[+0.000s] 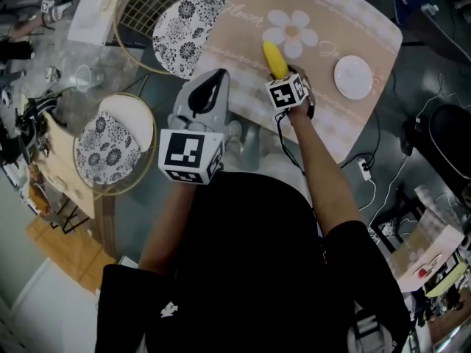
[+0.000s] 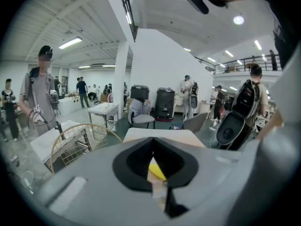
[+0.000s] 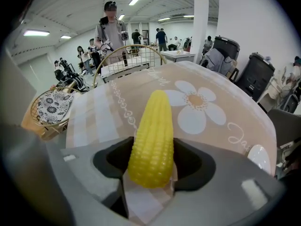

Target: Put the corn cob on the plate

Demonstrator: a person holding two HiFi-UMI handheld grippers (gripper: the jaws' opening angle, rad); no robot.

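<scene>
- Left gripper [image 1: 215, 78]: I hold it raised by the left edge of the placemat [image 1: 239, 54], pointing shallowly down. Tongs narrow, nothing between them.
- Right gripper [image 3: 150, 171]: arm stretched forward, pitched steeply down over the placemat's middle. Tongs wide, astride the corn cob [image 3: 151, 135], which lies on the mat just below the flower print [image 1: 291, 29].
- Plate [image 1: 353, 76]: near the placemat's right edge, well apart from the cob, with bare mat between them.

Corn cob [image 3: 153, 140] glossy yellow plastic with bumpy kernels, mat [image 1: 243, 43] matt woven cloth, plate [image 1: 353, 76] smooth glossy white, basket [image 1: 147, 6] thin gold-toned metal wire
</scene>
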